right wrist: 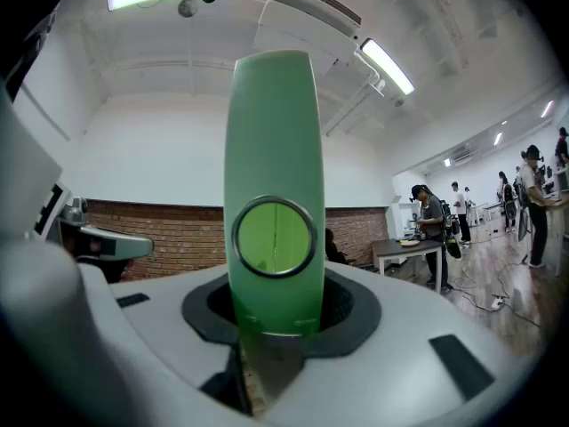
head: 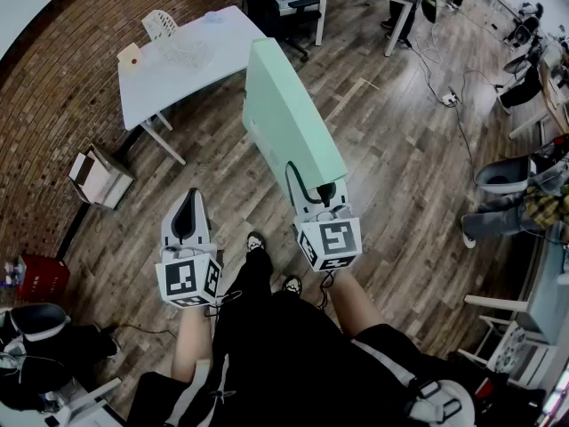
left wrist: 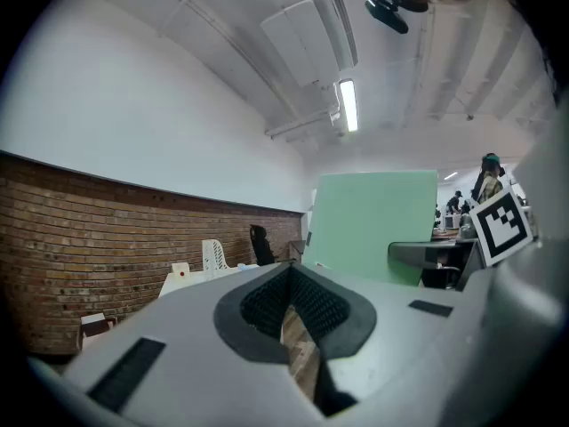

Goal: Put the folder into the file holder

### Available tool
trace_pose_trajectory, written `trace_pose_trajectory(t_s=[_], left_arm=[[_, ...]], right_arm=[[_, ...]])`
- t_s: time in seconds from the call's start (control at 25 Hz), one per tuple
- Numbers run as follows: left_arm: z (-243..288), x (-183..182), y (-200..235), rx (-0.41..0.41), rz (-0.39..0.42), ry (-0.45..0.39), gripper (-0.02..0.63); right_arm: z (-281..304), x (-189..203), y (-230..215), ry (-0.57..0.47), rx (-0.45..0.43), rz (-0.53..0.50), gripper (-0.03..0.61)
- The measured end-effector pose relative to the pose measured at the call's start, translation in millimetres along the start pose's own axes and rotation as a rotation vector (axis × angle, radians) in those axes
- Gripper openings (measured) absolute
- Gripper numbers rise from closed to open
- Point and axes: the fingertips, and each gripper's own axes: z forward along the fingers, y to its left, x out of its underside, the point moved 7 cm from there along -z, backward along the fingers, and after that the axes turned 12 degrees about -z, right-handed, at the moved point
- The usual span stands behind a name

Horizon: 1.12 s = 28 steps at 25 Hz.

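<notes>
Carrying the green folder [head: 289, 118] to the white worktop [head: 142, 92] calls for a steady, upright hold, so that it can drop cleanly into what looks like the latticed file holder [head: 160, 23] on that worktop. The right claw [head: 325, 191] clamps the folder's spine end and tilts up, short of the worktop. The left claw [head: 188, 206] is closed on nothing and is raised alongside.

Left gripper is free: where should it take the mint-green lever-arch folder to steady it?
Probably across the spine, farther out along the mint-green lever-arch folder, coming from the spine side like the right gripper. That one pinches only the near end below the ring hole, leaving the long body overhanging.
</notes>
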Motion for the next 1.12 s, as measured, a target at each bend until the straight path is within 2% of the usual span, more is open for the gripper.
trace_pose_trajectory(t_s=[0.24,0.44,0.84,1.12], left_arm=[[61.0,17.2,5.9,0.018,-0.039,0.004,0.021],[112.9,19.1,11.7,0.057,-0.067,0.003,0.021],[226.4,-3.7,80.6,0.057,-0.102,0.007,0.023],[271.0,-9.9,120.3,0.071,-0.107,0.017,0.023]], right_arm=[[39.3,14.1,-24.5,-0.001,-0.014,0.019,0.153],[69.9,20.4,-43.1,0.043,-0.003,-0.016,0.150],[196.2,13.6,-61.4,0.062,-0.025,-0.001,0.149],[257.4,14.6,-57.1,0.060,-0.039,0.001,0.150]])
